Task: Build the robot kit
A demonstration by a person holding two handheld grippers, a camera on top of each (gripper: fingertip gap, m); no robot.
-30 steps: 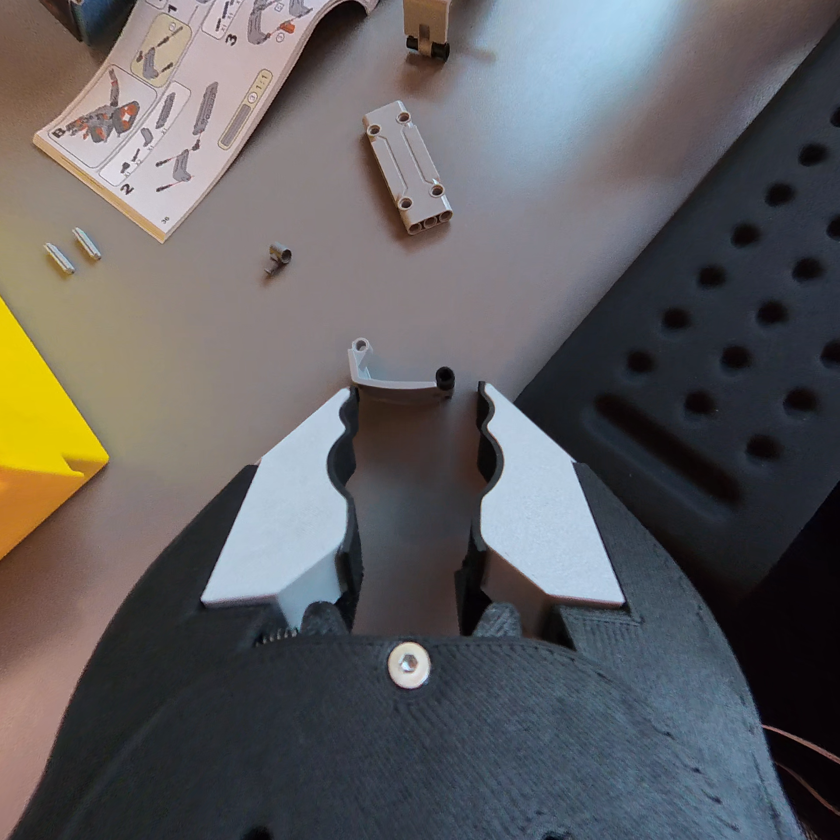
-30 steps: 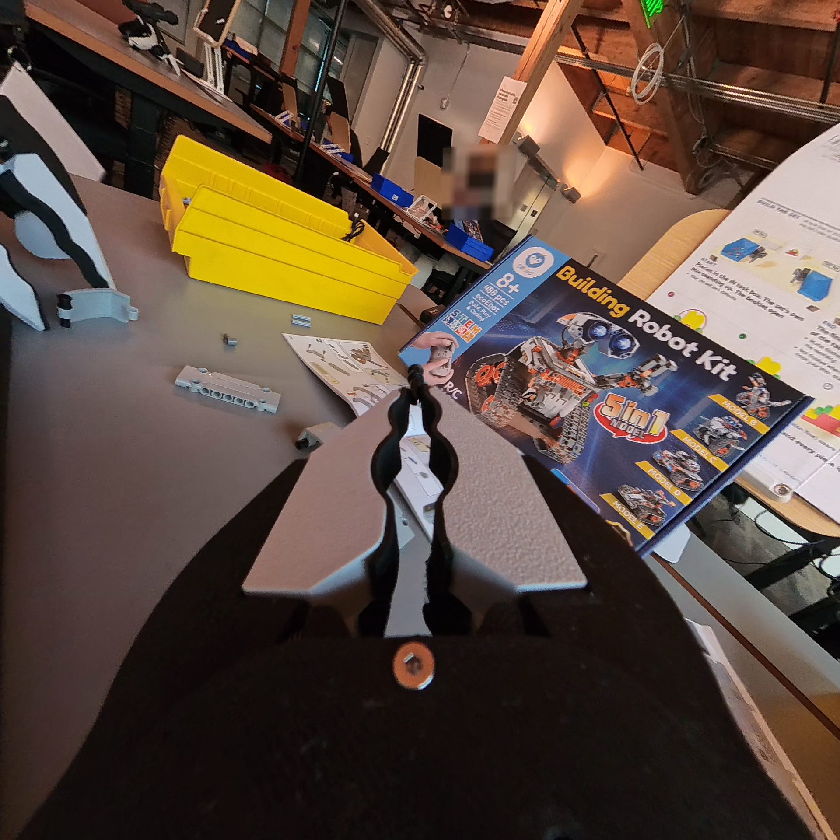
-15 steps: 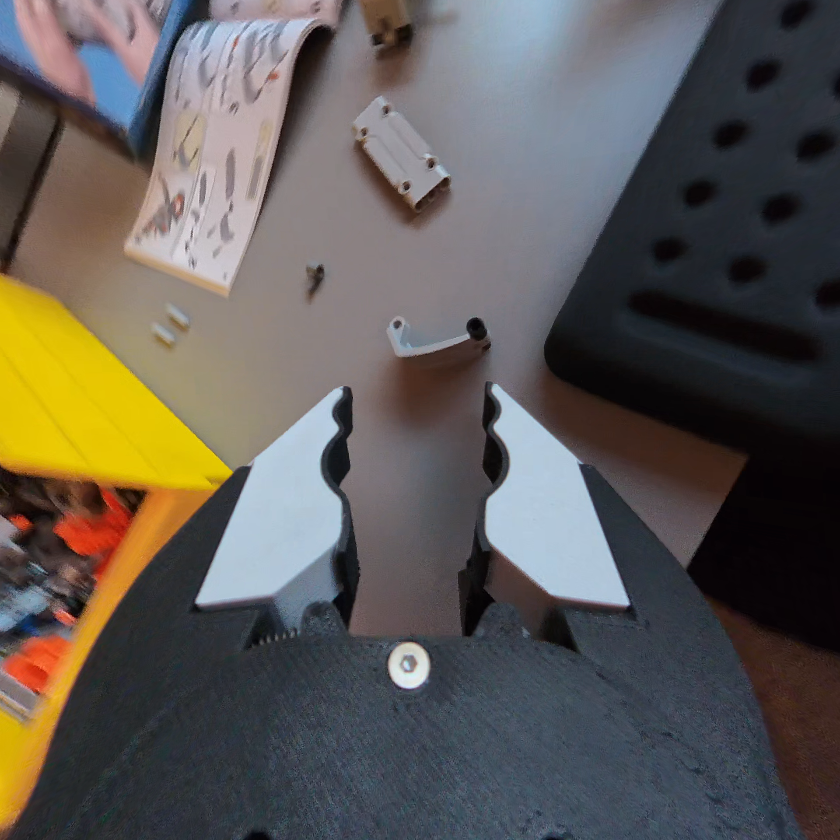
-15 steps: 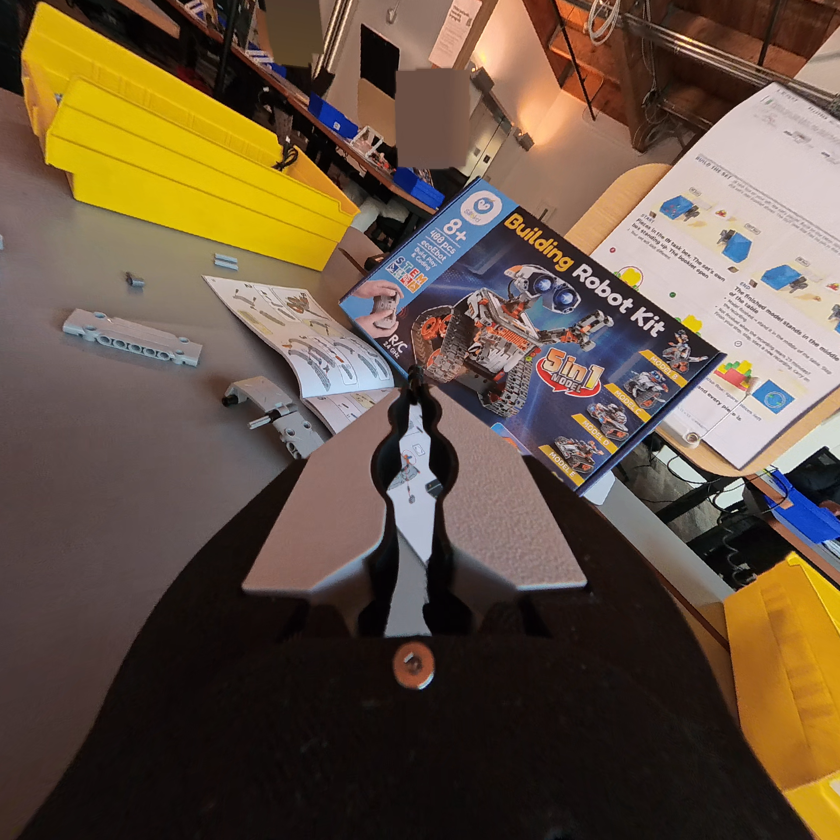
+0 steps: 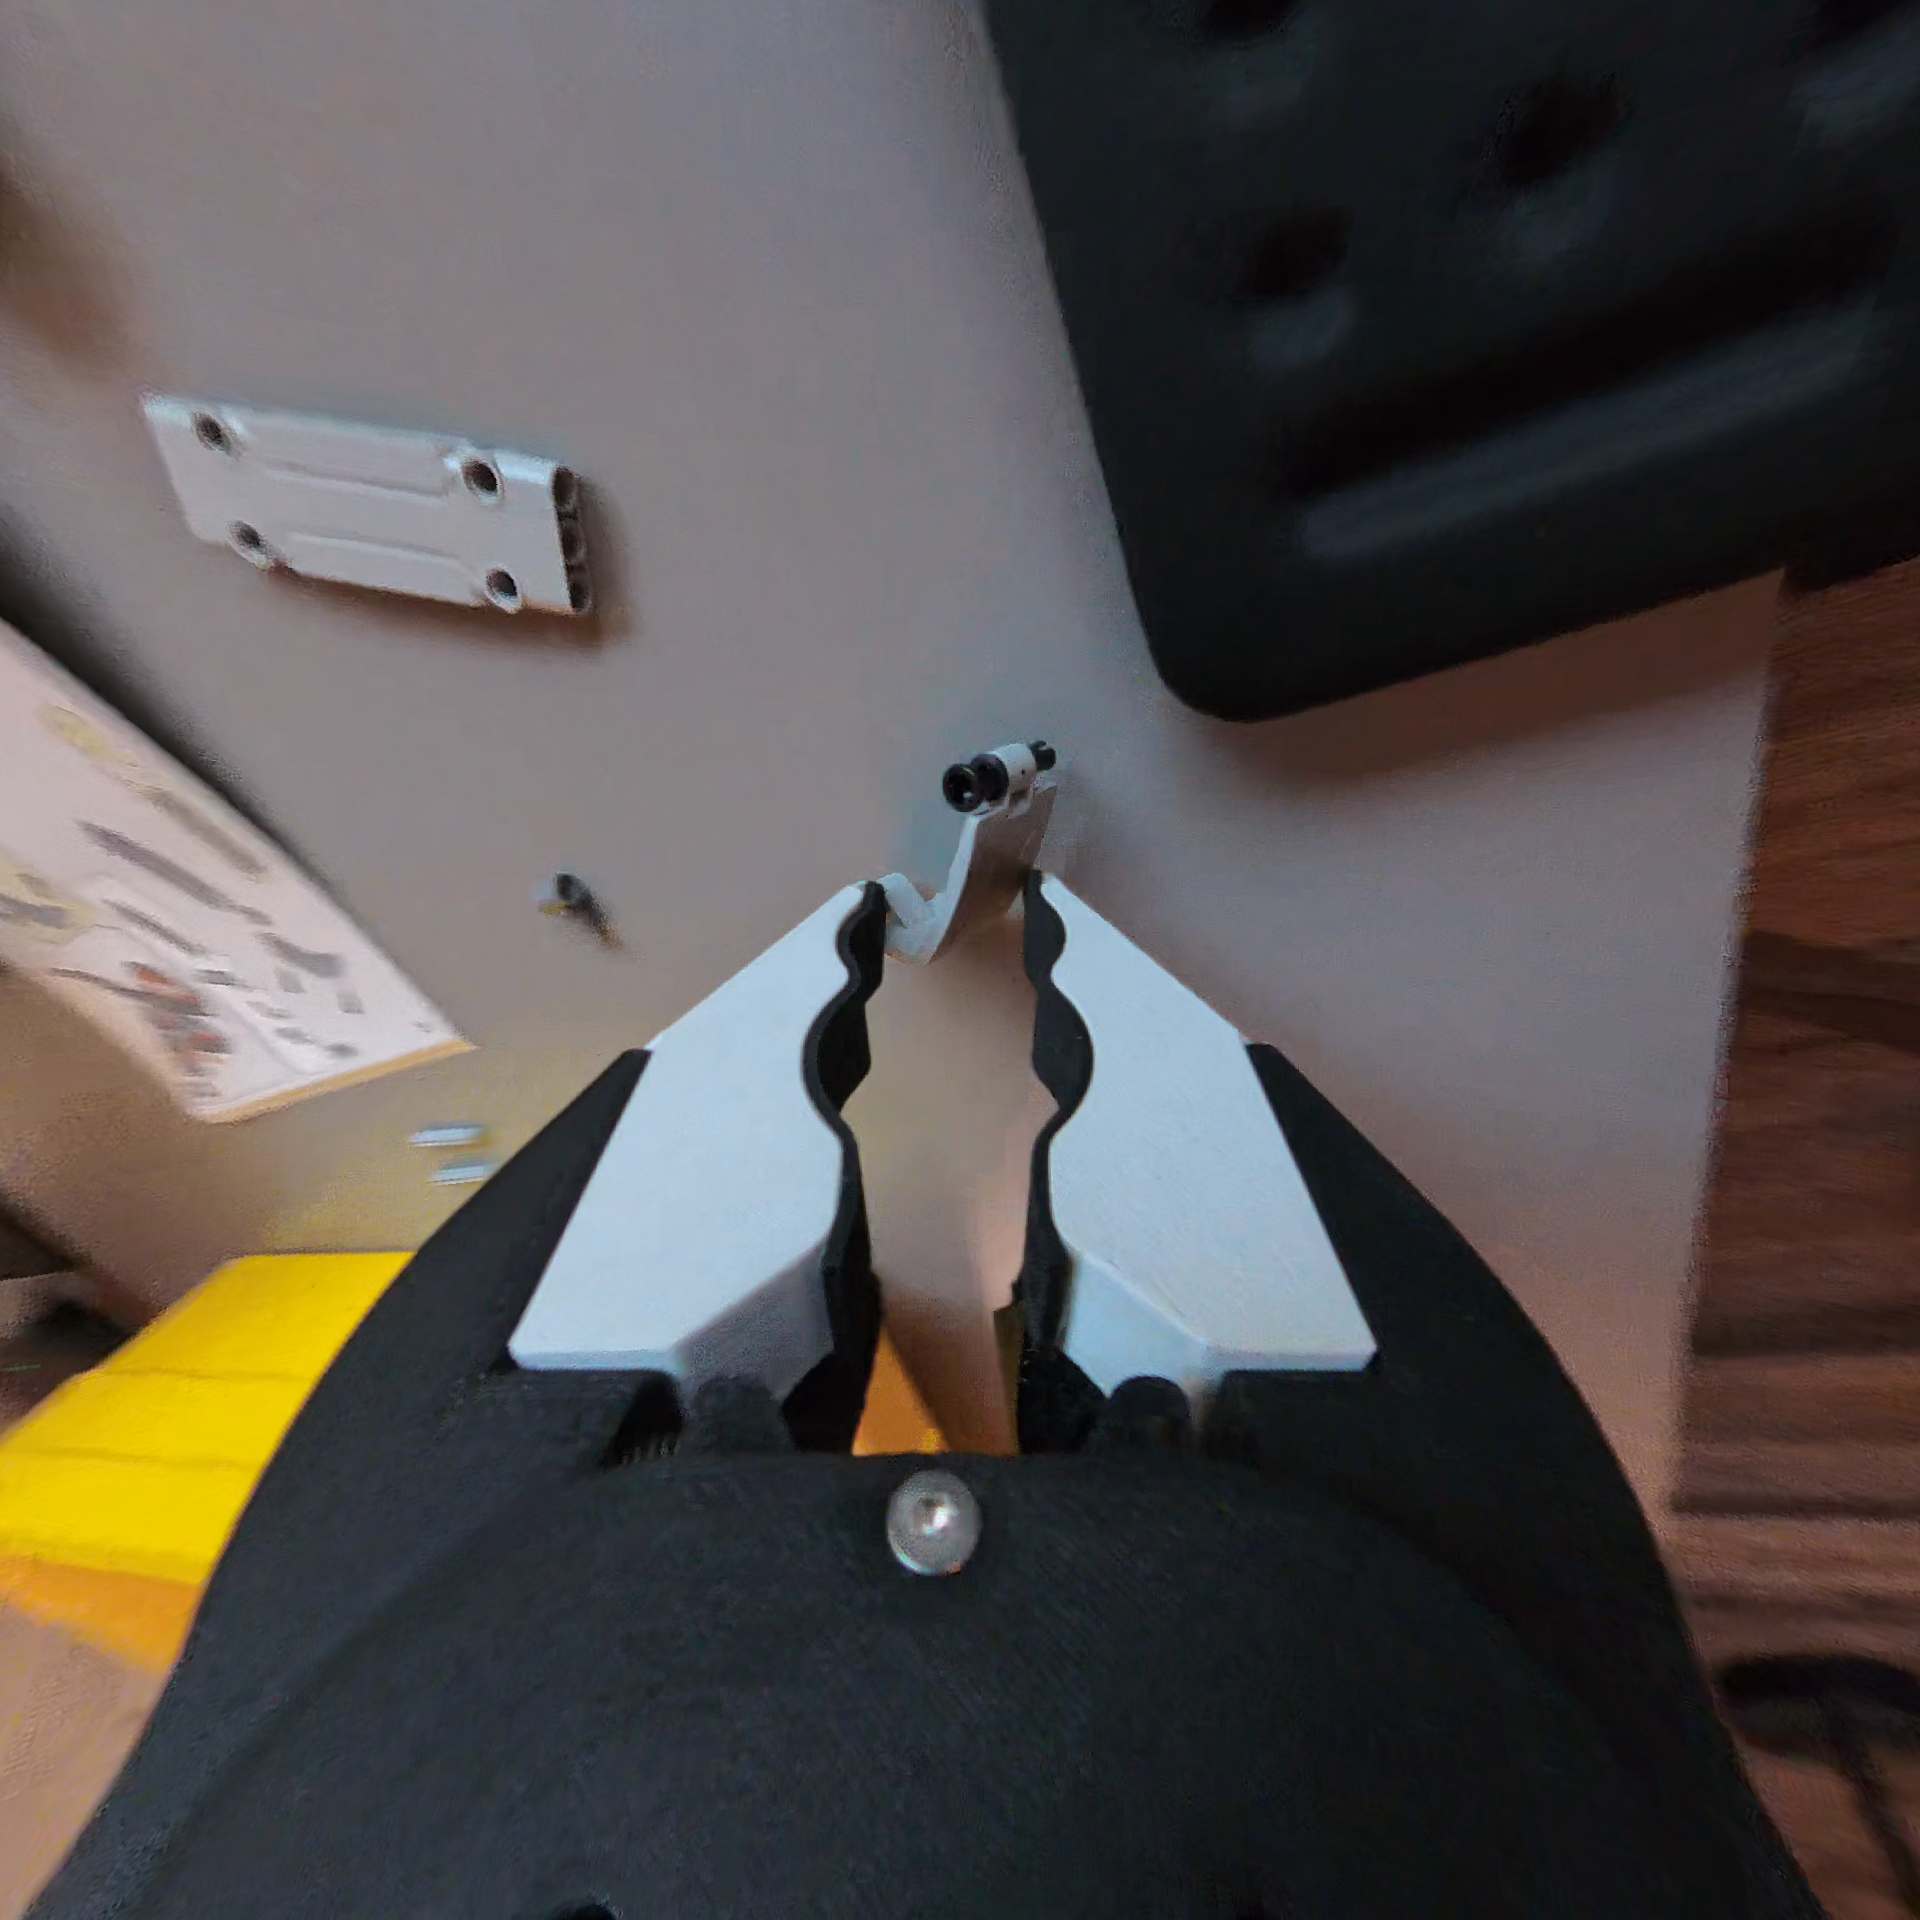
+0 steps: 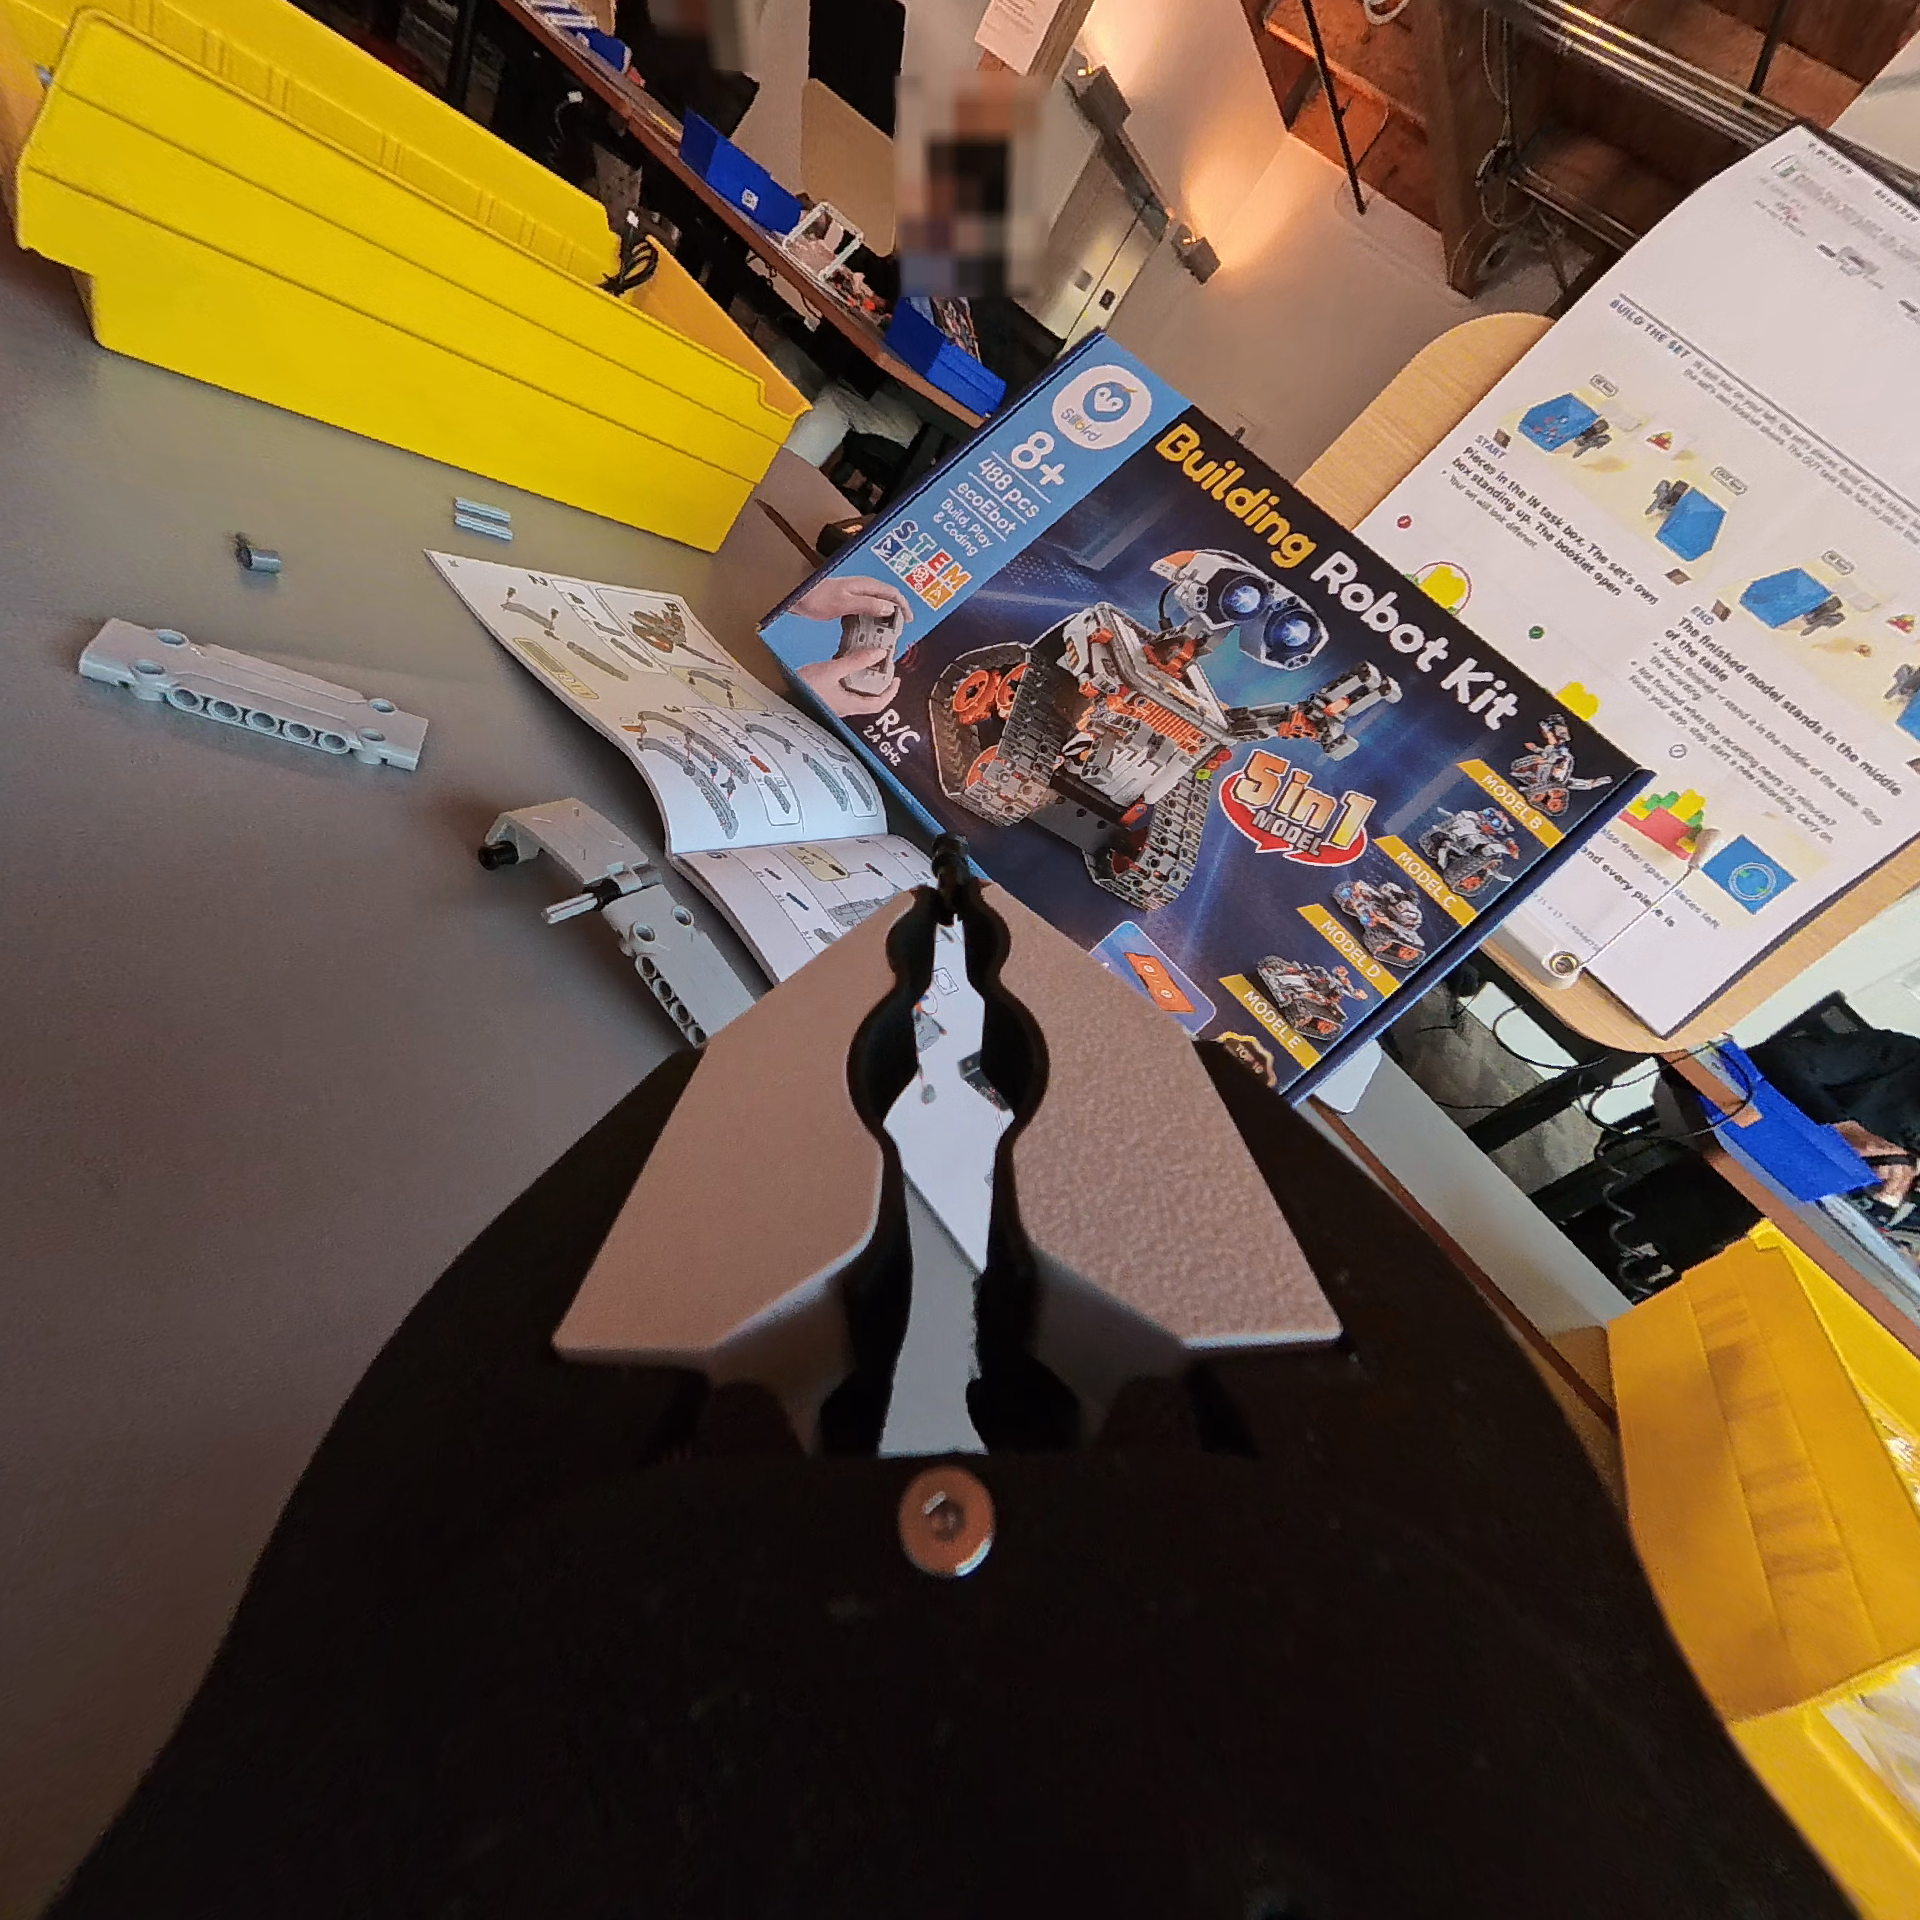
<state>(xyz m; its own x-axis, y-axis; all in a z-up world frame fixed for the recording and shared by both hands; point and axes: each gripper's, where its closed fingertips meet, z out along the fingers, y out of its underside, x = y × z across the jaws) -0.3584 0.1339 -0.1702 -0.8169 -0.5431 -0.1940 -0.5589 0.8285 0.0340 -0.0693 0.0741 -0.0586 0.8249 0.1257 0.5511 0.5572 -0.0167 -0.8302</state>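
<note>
My left gripper (image 5: 951, 891) has its jaws narrowed onto a small grey curved piece (image 5: 977, 868) with a black pin (image 5: 971, 781) at its far end. The piece sits between the two fingertips, just over the grey table (image 5: 727, 260). My right gripper (image 6: 951, 899) is shut on a small black pin (image 6: 947, 858) that sticks out past the tips. It hovers above the open instruction booklet (image 6: 707, 727). A grey curved assembly (image 6: 623, 914) with a pin and an axle lies on the table just left of the right fingers.
A grey flat panel (image 5: 374, 509) (image 6: 249, 696), a small dark connector (image 5: 577, 899) and two short grey axles (image 5: 452, 1153) lie on the table. A black foam pad (image 5: 1507, 312) is at the right. Yellow bins (image 6: 395, 301) and the kit box (image 6: 1195, 727) stand behind. The small dark connector (image 5: 577, 899) is about 7 cm from my left fingertips and 30 cm from my right. It is also in sight in the right wrist view (image 6: 246, 553).
My left gripper has swung round and moved forward onto the curved piece, and its jaws have narrowed around it. My right gripper has shifted a little, still shut on the pin.
</note>
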